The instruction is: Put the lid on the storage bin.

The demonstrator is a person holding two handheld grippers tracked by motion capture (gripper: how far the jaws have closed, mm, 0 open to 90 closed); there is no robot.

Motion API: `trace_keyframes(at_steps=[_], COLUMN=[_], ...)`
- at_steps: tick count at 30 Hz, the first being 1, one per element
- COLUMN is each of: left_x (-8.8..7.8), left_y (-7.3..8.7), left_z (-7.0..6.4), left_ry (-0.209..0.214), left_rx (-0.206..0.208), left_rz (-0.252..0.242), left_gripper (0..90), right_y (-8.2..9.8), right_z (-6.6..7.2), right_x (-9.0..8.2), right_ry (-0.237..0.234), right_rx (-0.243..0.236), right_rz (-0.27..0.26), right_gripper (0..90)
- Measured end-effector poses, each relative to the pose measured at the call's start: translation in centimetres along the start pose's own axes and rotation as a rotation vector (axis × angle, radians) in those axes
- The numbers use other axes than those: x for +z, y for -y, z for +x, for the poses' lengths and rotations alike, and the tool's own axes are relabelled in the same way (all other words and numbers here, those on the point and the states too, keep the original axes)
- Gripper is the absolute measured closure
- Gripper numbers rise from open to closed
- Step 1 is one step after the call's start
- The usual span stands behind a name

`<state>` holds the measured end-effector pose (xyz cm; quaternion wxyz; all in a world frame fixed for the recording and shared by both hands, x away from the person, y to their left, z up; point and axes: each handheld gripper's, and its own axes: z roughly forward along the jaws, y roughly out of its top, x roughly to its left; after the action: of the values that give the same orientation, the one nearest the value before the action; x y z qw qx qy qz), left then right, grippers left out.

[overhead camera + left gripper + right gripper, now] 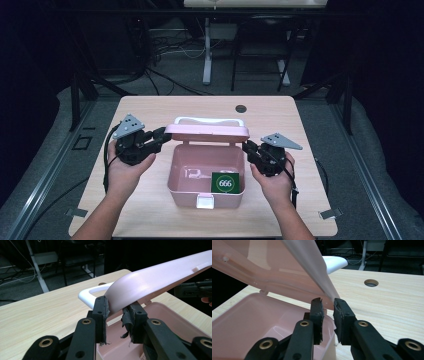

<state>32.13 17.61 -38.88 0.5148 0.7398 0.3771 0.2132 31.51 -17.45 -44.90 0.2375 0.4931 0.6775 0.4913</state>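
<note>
Pink lid (207,132) crosswise, underside tilted toward person

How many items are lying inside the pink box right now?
2: a green 666 card at the front right of the pink box, and a small clear item left of it. The raised lid may hide more.

Box (206,172) near table's (150,107) front edge, lid (207,132) raised over its rear, card (226,183) in its front right corner, left gripper (161,136) at lid's left end, right gripper (248,147) at right
</note>
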Motion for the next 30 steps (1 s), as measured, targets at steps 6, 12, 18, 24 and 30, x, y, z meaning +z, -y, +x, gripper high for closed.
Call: trace_keyframes(at_steps=[6,12,18,24,30], left_x=[0.0,-0.2,-0.6,-1.0,-1.3], left_y=[-0.1,-0.2,0.0,0.2,0.5], left_z=[0.0,0.0,-0.2,-0.5,-0.7], left_ry=[0.002,0.003,0.008,0.015,0.020], left_rx=[0.003,0.001,0.010,0.018,0.024], left_rz=[0.002,-0.001,-0.004,-0.004,-0.005], left_gripper=[71.9,70.9,70.1,70.1,69.6], right_y=[0.2,0.3,0.4,0.4,0.4], right_z=[-0.5,-1.0,-1.5,-1.9,-2.1], right_x=[0.2,0.3,0.2,0.2,0.2], right_ry=[0.018,0.030,0.042,0.055,0.060], right_rx=[0.005,0.015,0.027,0.036,0.041], right_rz=[0.012,0.016,0.015,0.015,0.013], right_gripper=[77.7,77.8,77.8,77.7,76.1])
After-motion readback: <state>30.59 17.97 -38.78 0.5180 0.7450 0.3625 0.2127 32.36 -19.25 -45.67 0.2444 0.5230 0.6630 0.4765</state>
